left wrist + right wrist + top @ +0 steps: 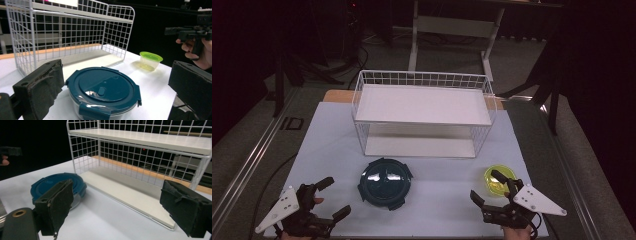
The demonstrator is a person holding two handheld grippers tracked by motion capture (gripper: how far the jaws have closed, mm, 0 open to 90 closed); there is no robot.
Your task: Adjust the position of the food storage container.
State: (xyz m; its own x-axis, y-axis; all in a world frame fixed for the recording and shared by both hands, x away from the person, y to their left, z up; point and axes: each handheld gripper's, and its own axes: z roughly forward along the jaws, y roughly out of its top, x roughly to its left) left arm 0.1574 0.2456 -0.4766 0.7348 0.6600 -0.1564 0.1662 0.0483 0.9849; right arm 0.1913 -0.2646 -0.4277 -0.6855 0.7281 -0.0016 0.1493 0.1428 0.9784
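Left gripper (332, 197): near the front left corner of the white table (332, 125), jaws spread wide, nothing between them.
Round clear container with dark teal clip-on lid (385, 182): front of the table, left of centre, just ahead and right of the left gripper, apart from it; framed between both jaws in the left gripper view (103, 92).
Axis and heading: round from above, so no long axis and no pointing end; four lid clips break the outline, one facing the left gripper; lid flat and level.
White two-tier wire rack with solid shelves (422, 114): middle of the table, behind both containers, open side toward the front edge, both shelves bare.
Small round translucent yellow-green tub with lid (499, 180): front right area, just ahead of the right gripper, near its far fingertip; contact not clear.
Right gripper (487, 189): near the front right corner, jaws wide open, holding nothing; aimed at the rack's lower shelf in the right gripper view (115, 207).
Nearer hand: left for the teal-lidded container, right for the yellow-green tub.
Likely next move: straight forward closing on each, judged from the layout.
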